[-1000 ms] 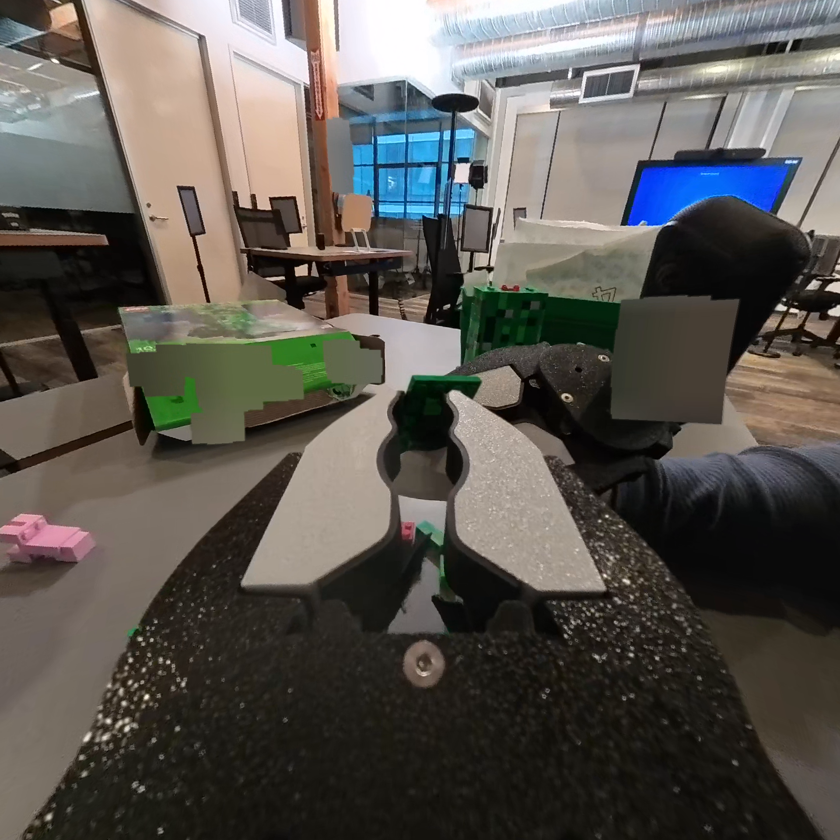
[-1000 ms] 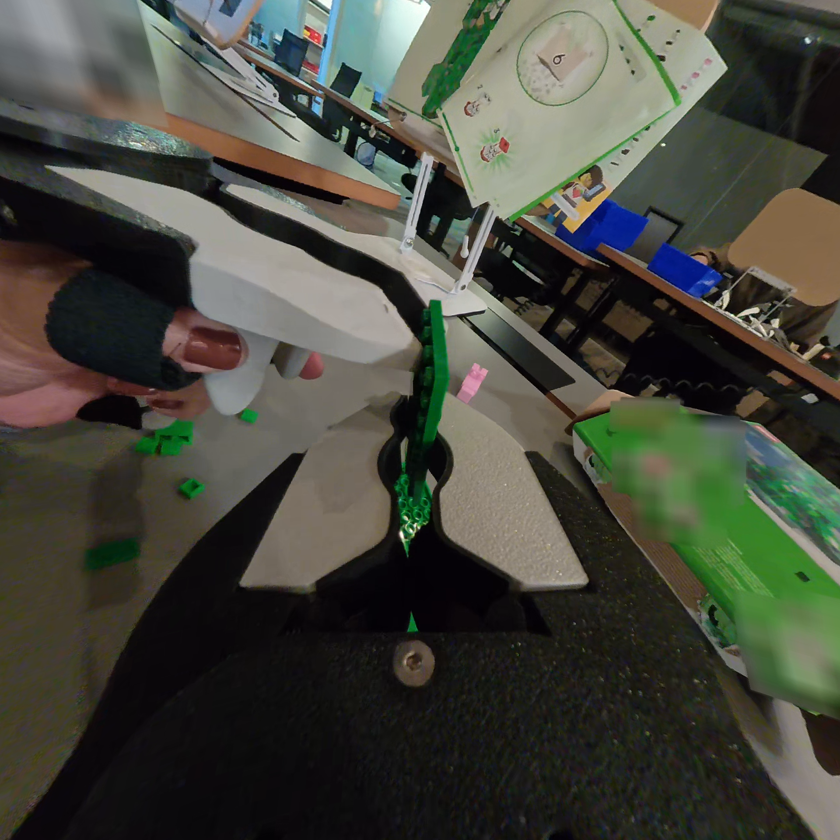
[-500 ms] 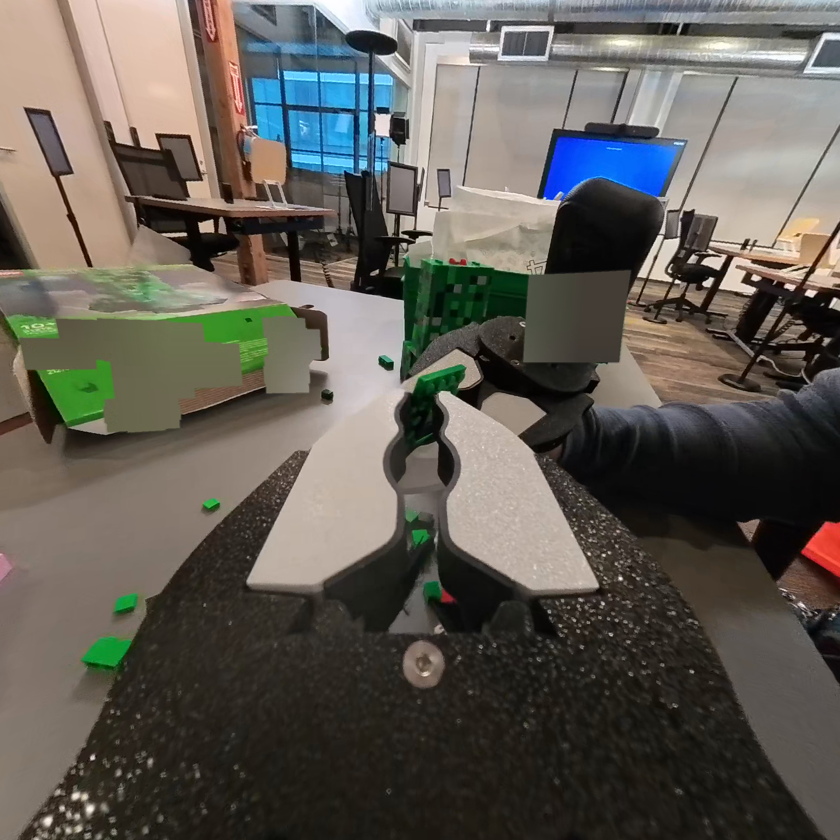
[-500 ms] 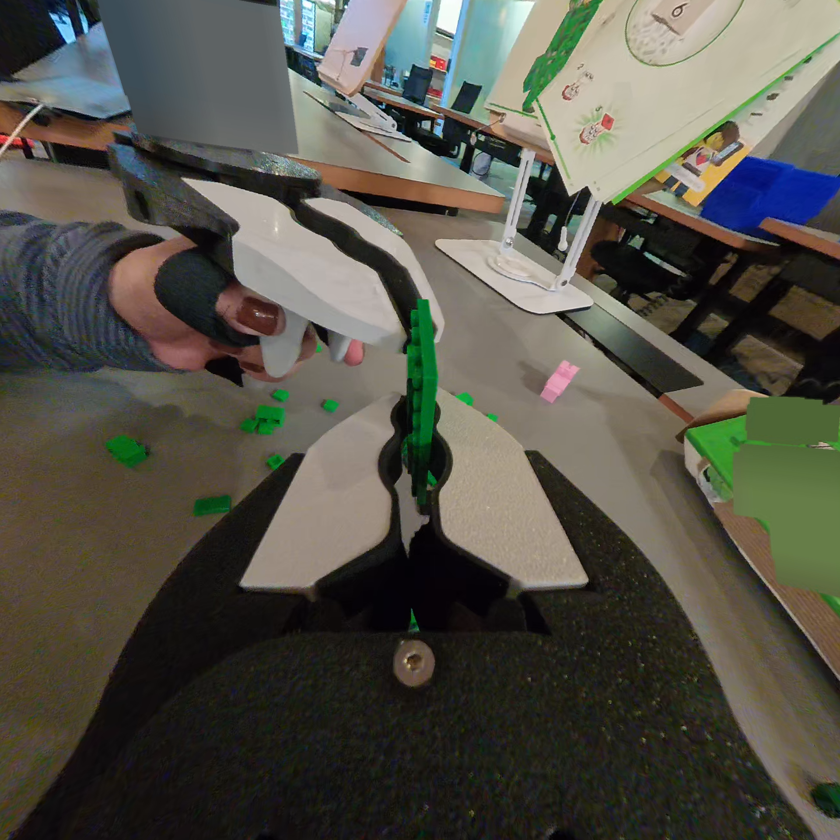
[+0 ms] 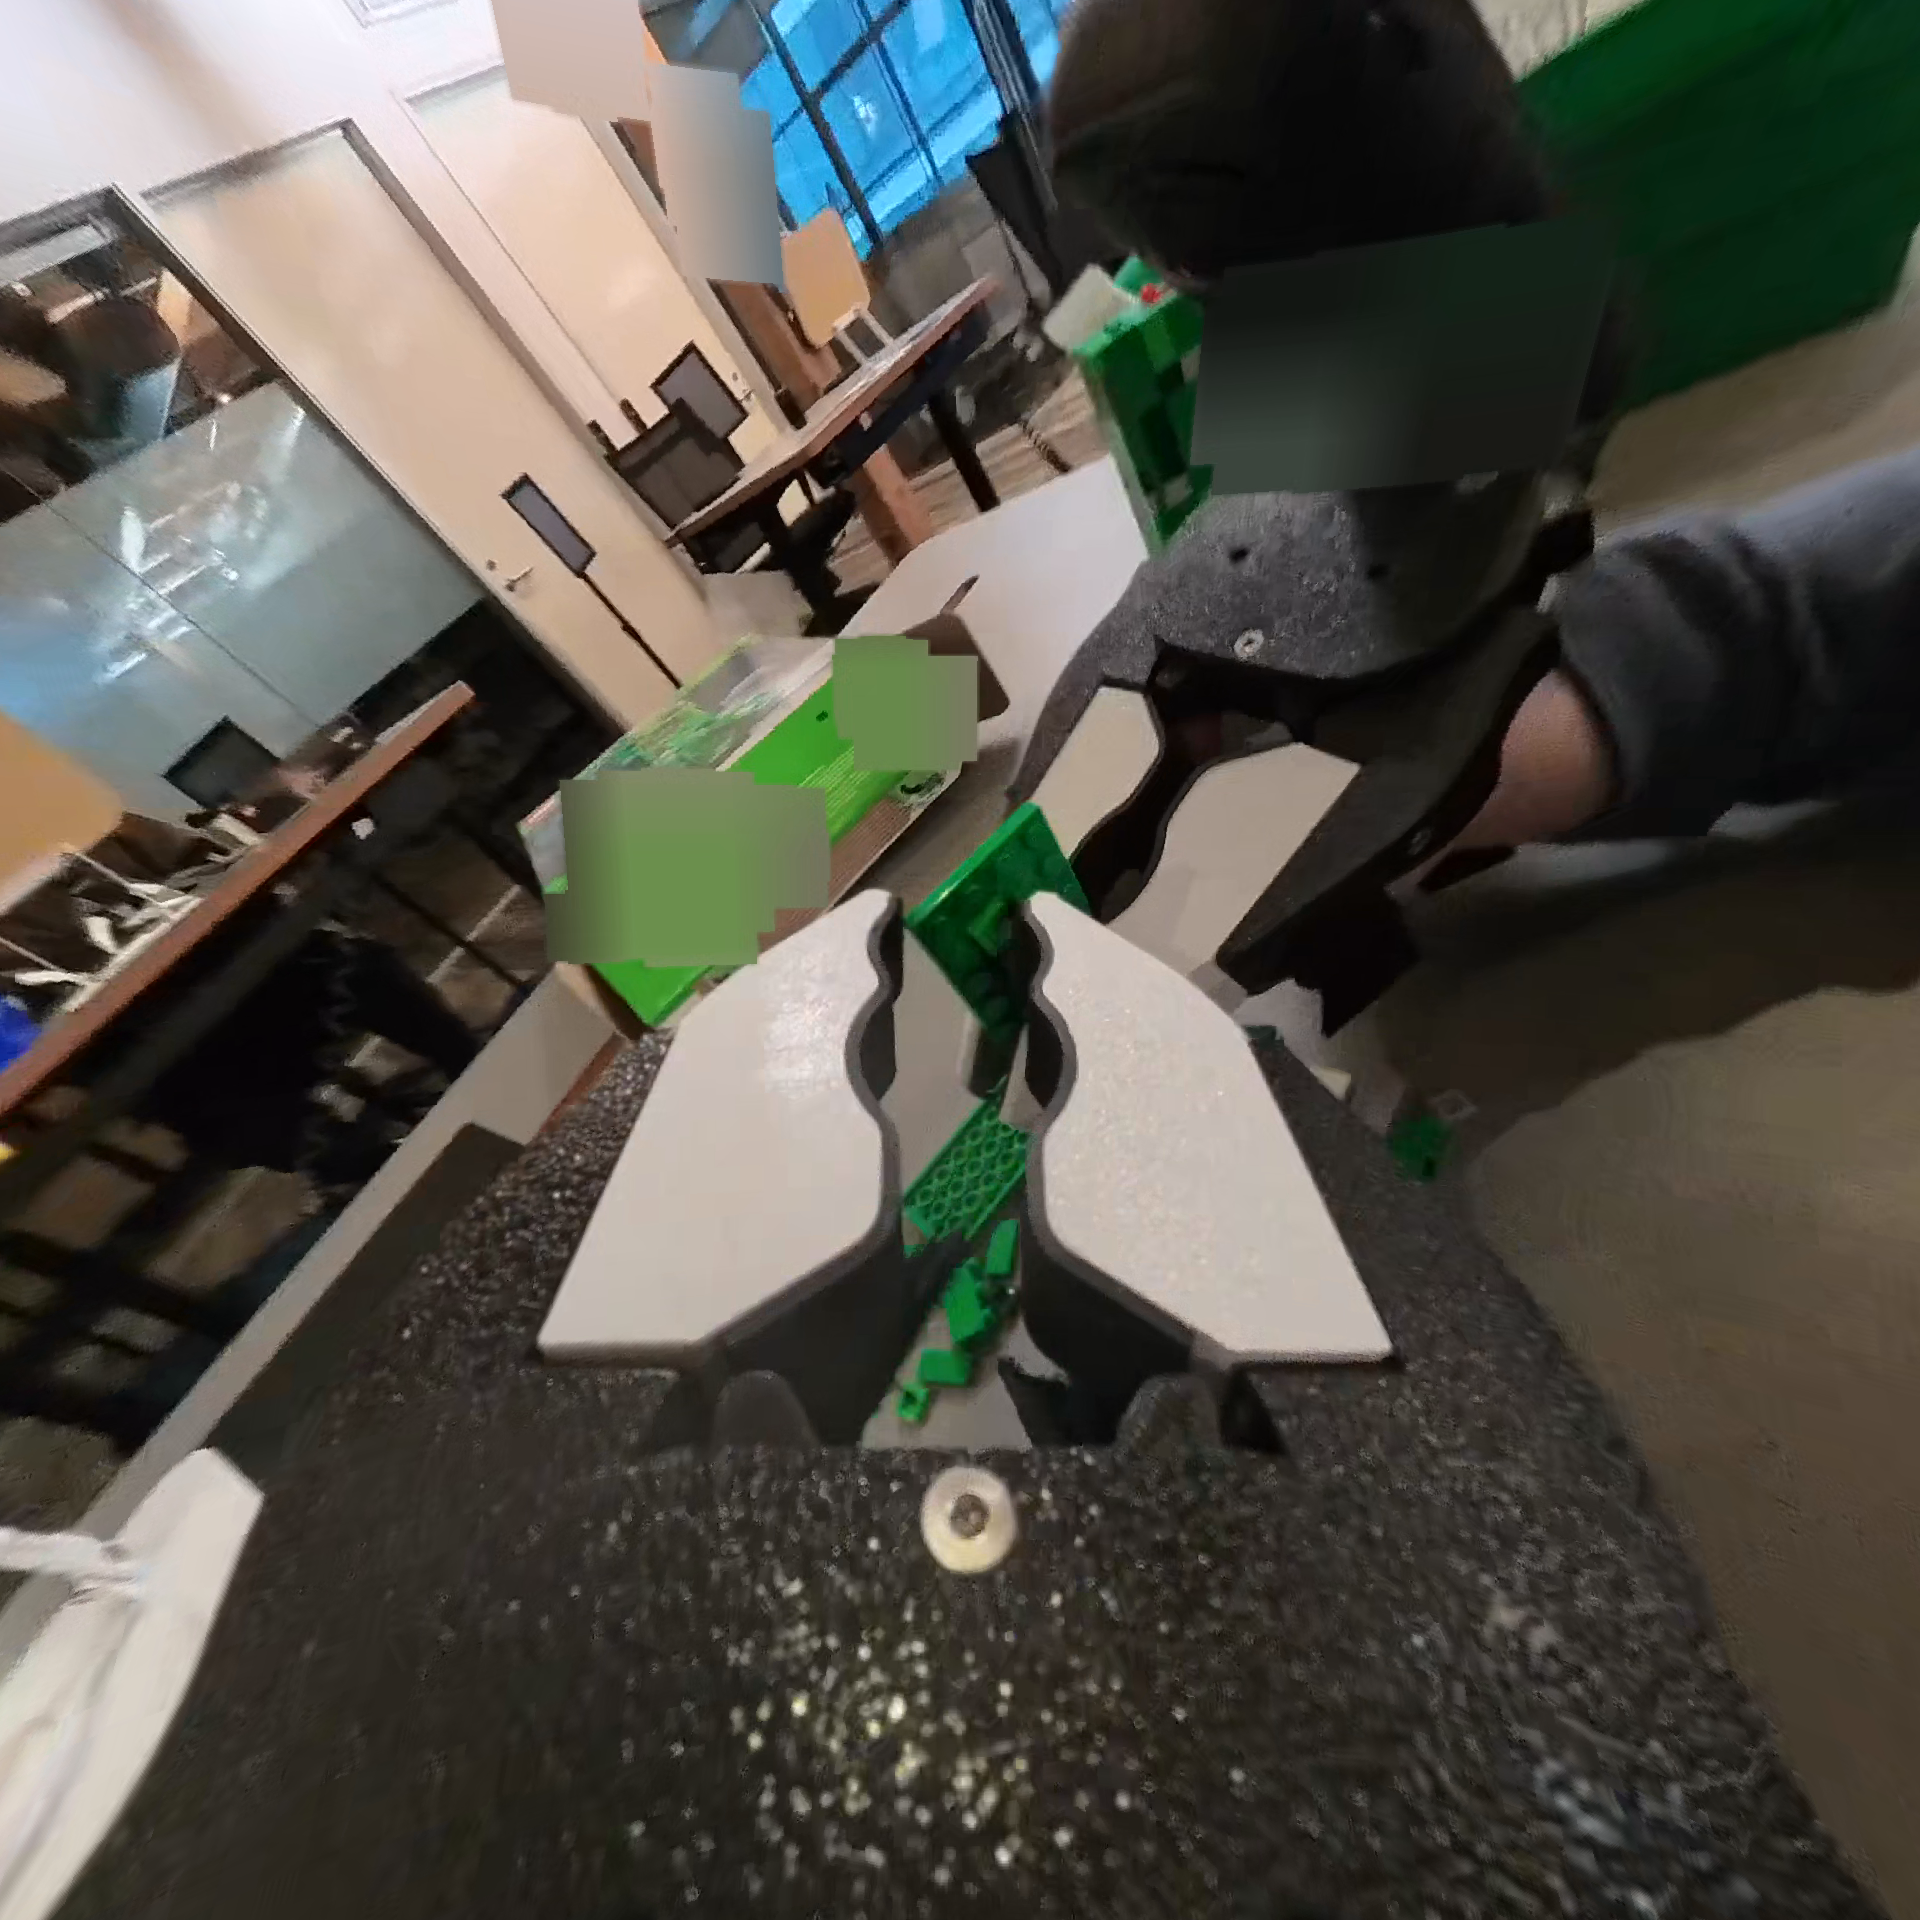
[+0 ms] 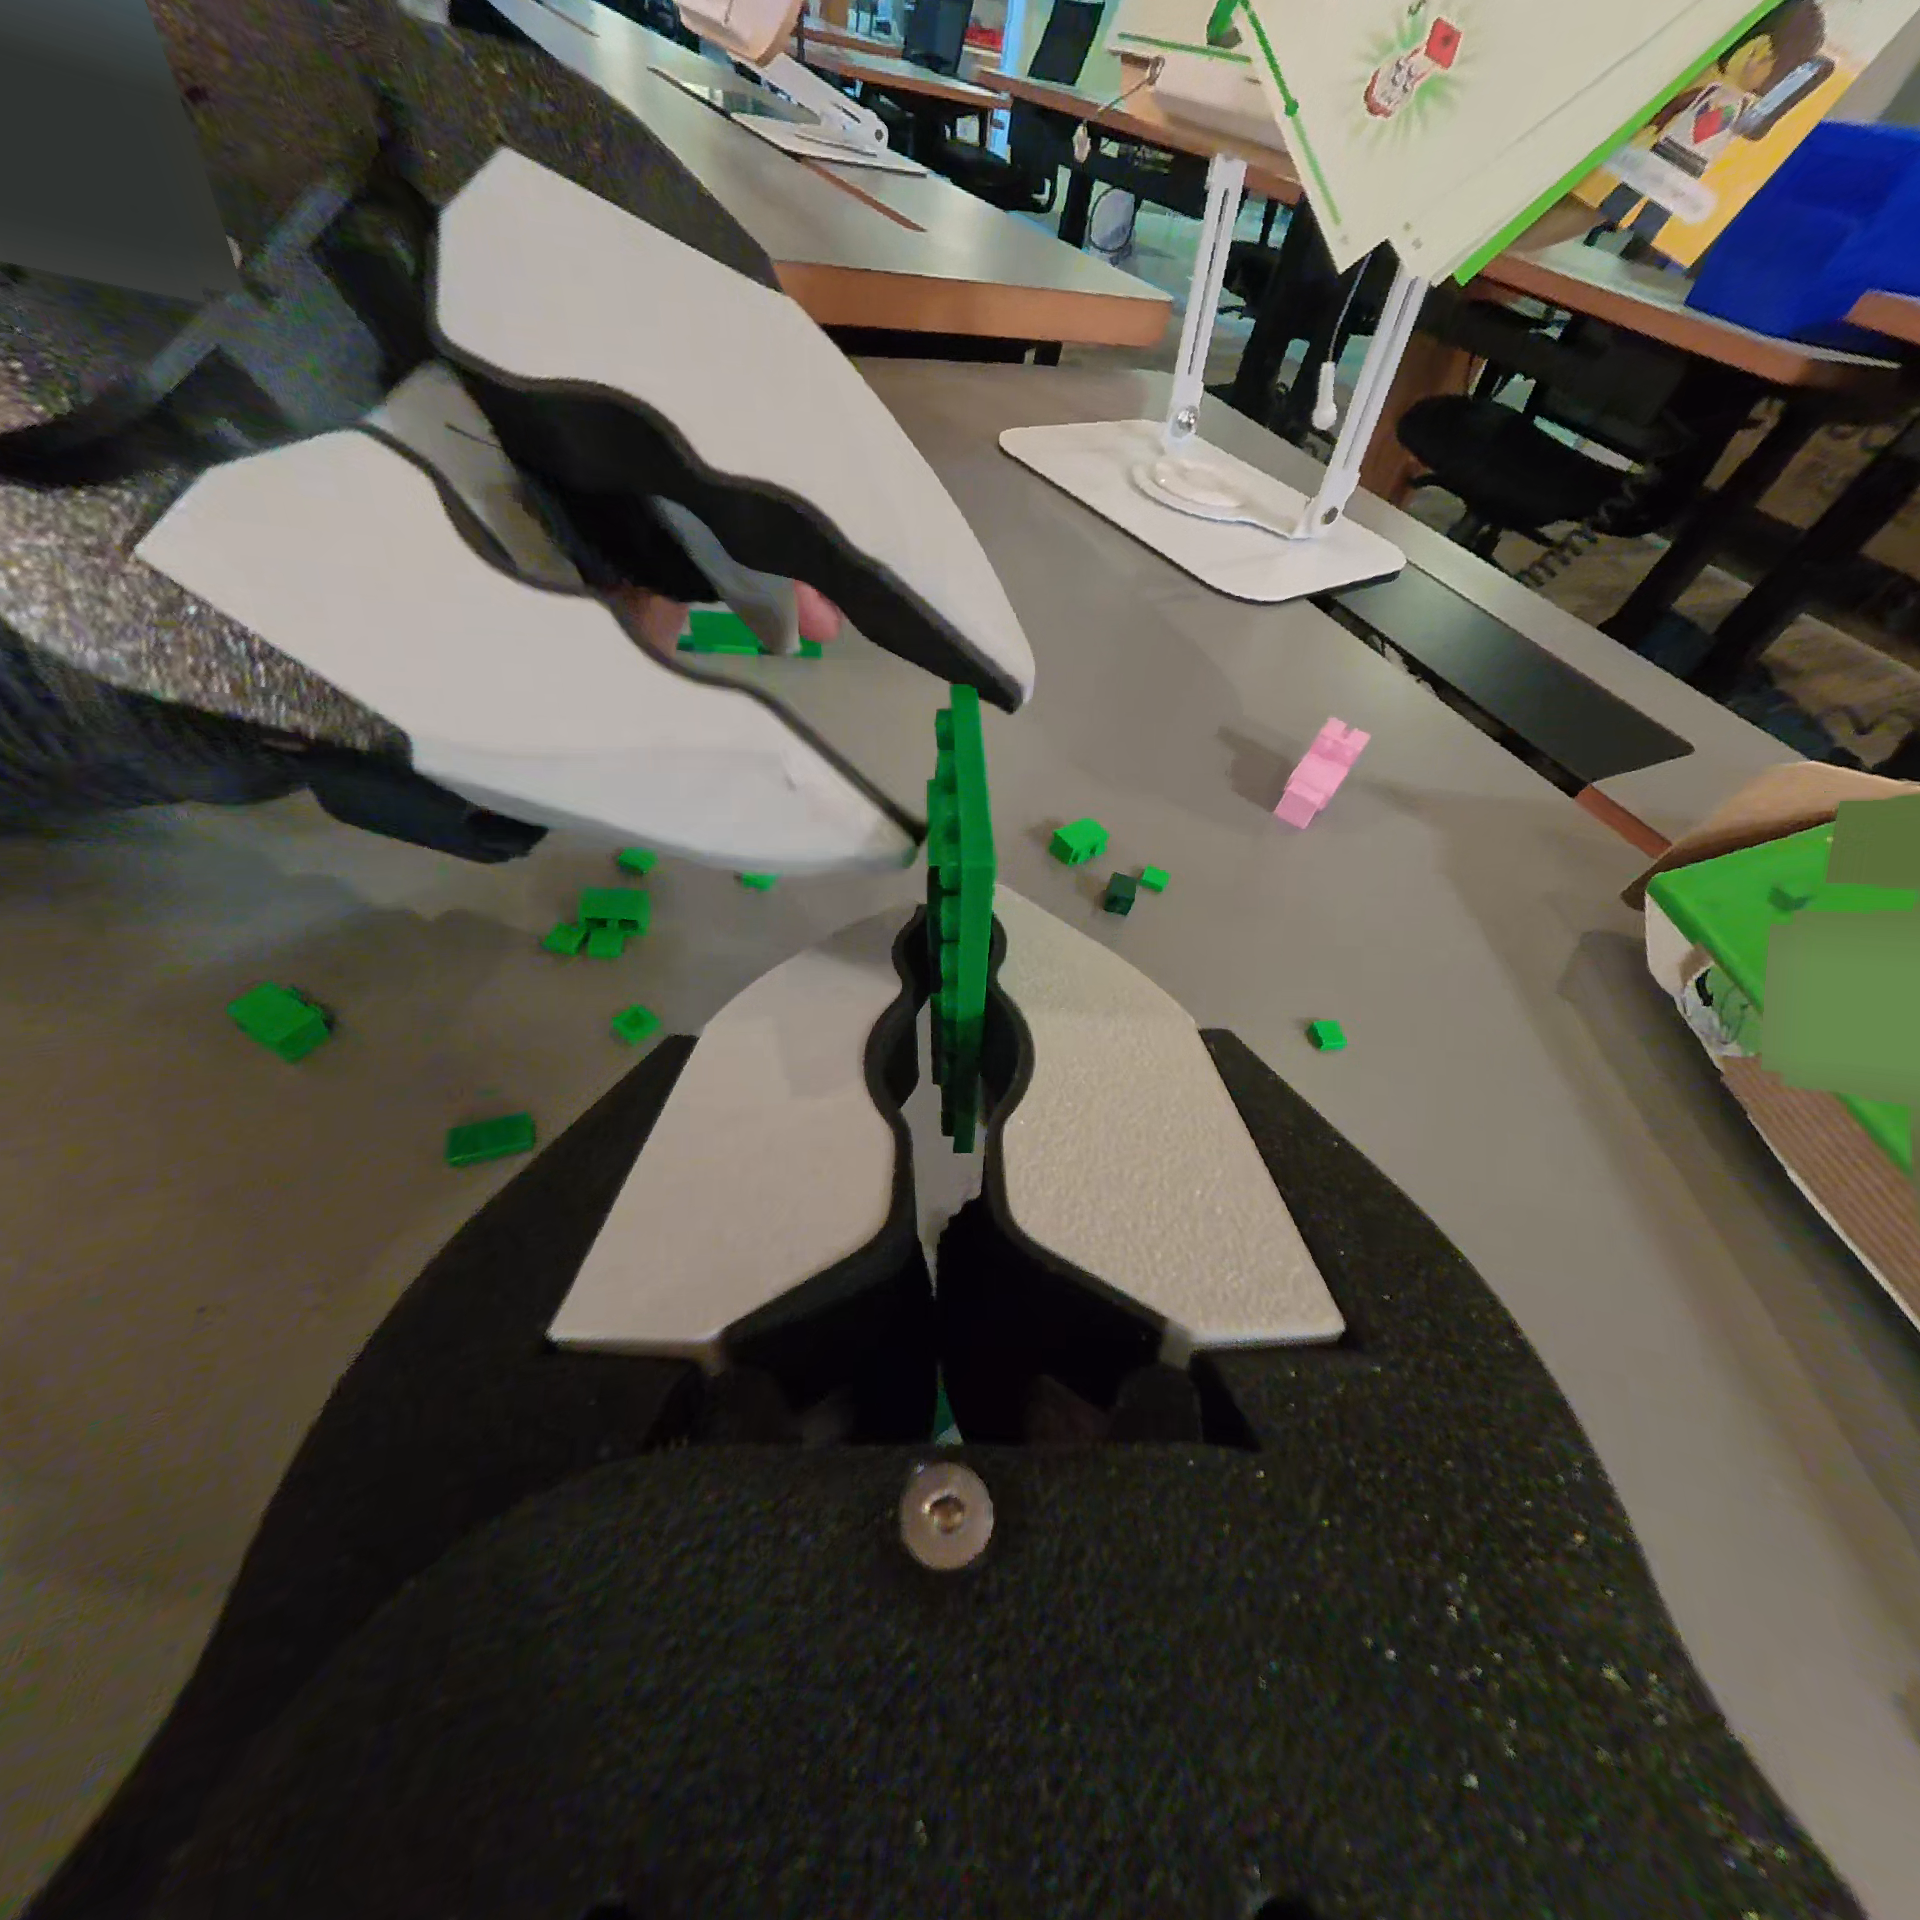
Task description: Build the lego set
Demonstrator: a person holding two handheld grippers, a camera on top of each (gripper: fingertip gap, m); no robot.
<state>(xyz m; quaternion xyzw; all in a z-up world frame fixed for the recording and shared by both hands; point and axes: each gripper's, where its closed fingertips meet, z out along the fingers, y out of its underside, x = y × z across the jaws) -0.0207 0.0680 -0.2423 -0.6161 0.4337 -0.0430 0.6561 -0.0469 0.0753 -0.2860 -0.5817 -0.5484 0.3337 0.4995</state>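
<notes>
A green Lego plate (image 6: 961, 894) stands on edge, studs facing left, clamped in my right gripper (image 6: 951, 935), which is shut on its lower part above the grey table (image 6: 1455, 1091). My left gripper (image 6: 951, 774) comes in from the left with its jaws apart, both fingertips touching the plate's studded face. In the left wrist view the plate (image 5: 1003, 914) shows in the gap of my open left gripper (image 5: 961, 920), with the right gripper (image 5: 1117, 894) behind it, held by a hand in a dark sleeve.
Several loose green pieces (image 6: 613, 914) lie on the table below the grippers. A pink Lego pig (image 6: 1320, 774) is farther back. A green set box (image 6: 1766, 914) lies at the right. An instruction booklet (image 6: 1455, 114) rests on a white stand (image 6: 1205, 509). A green block figure (image 5: 1143, 416) stands beyond. The pink Lego pig (image 6: 1320, 774) sits 20 cm or so from the ends of my right fingers.
My left gripper has opened and tilted, and its tips now rest against the plate's face. The right gripper keeps its hold on the plate and has come lower over the table.
</notes>
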